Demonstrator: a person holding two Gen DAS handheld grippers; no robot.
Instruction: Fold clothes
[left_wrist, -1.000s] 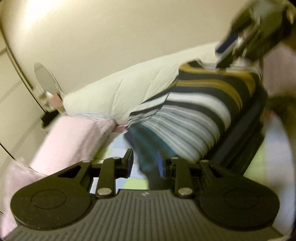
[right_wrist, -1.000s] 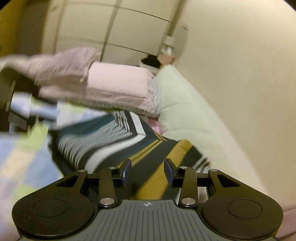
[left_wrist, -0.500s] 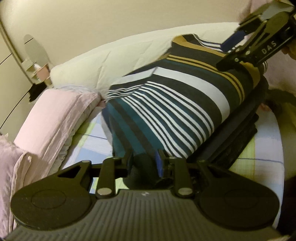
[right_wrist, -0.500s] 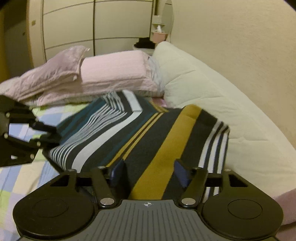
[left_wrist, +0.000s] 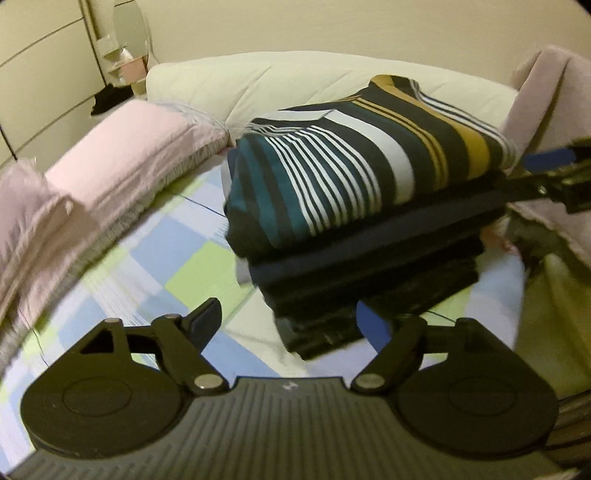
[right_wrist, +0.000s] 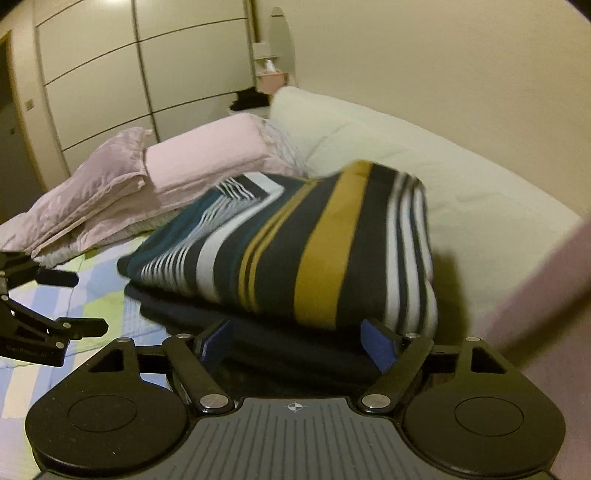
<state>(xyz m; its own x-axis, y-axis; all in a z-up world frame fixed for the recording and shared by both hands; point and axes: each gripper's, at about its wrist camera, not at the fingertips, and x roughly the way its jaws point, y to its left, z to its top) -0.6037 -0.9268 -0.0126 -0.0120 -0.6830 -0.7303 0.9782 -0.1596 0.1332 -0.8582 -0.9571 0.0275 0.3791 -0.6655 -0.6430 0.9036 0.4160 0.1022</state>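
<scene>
A folded striped garment, in dark, teal, white and mustard bands, lies on top of a stack of dark folded clothes on the bed. My left gripper is just short of the stack's near corner. Its jaws are opening and hold nothing. In the right wrist view the striped garment rests on the dark stack. My right gripper is opening, with the stack's edge between its blue pads but not pinched. The left gripper shows at that view's left edge, and the right gripper at the left wrist view's right edge.
The bed has a blue, green and white checked sheet. Pink pillows and a crumpled pink cover lie at its head, with a cream bolster along the wall. A wardrobe and a nightstand stand beyond.
Both grippers let go of the striped garment, which now lies flat on the dark stack. Their jaws have spread wide and both have drawn back from the cloth.
</scene>
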